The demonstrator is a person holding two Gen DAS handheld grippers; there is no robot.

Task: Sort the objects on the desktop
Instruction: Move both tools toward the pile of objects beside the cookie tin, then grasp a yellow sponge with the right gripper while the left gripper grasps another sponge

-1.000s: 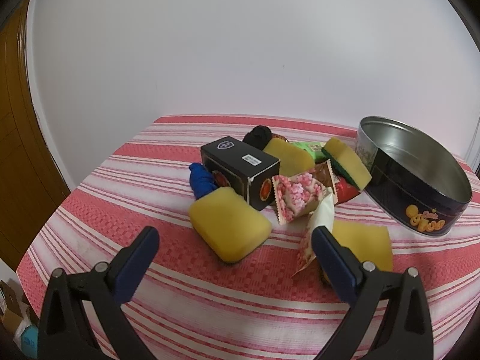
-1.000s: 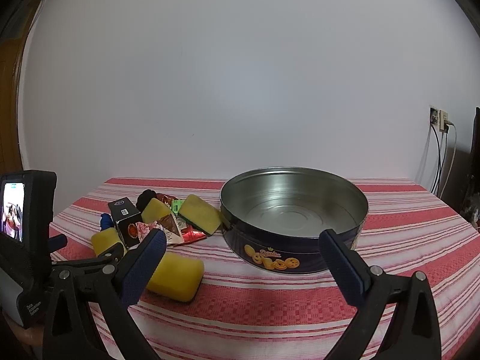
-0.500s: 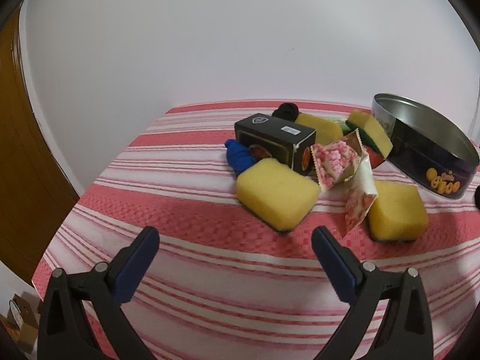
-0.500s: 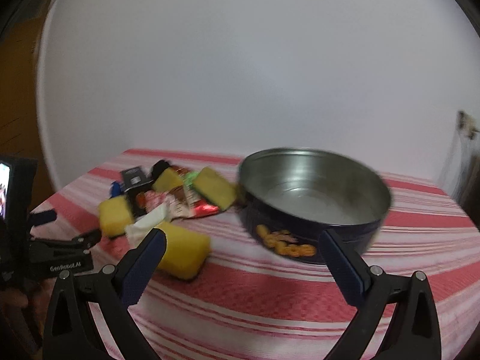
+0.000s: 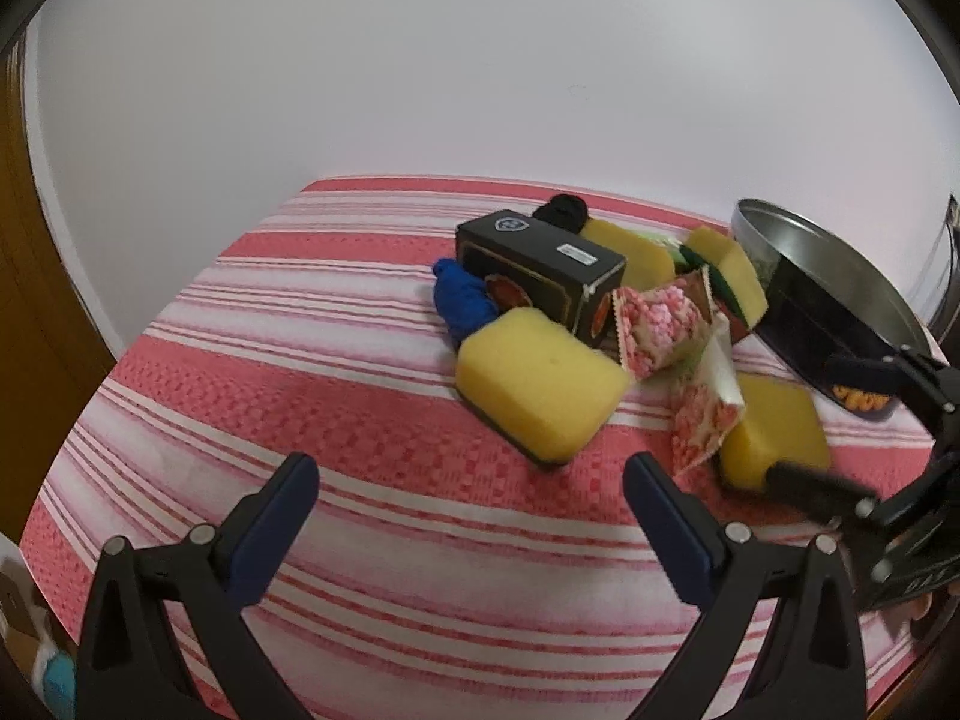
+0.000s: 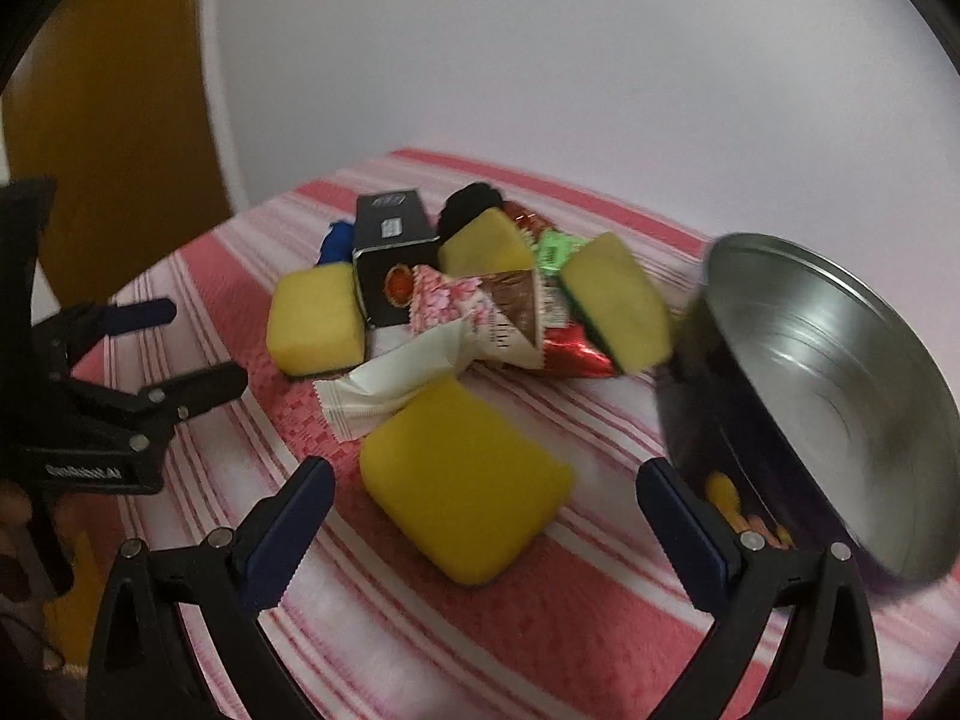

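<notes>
A pile lies on the red striped cloth: a black box [image 5: 540, 267] [image 6: 393, 255], several yellow sponges, pink snack packets [image 5: 660, 324] [image 6: 462, 300], a blue item [image 5: 462, 300] and a black item [image 5: 561, 211]. The nearest sponge [image 6: 465, 477] [image 5: 774, 438] lies just ahead of my right gripper [image 6: 483, 510], which is open and empty. My left gripper [image 5: 471, 501] is open and empty, short of another sponge [image 5: 537, 381]. A round metal tin [image 6: 828, 384] [image 5: 834, 288] stands empty at the right.
The right gripper shows in the left wrist view [image 5: 870, 438]; the left gripper shows in the right wrist view [image 6: 138, 354]. A white wall stands behind the table. A brown door [image 6: 120, 120] is at the left. The cloth's near edge lies below both grippers.
My right gripper has swung left and down toward the pile, close to the near sponge. My left gripper has shifted left and back, so the pile sits further right. Both stay open.
</notes>
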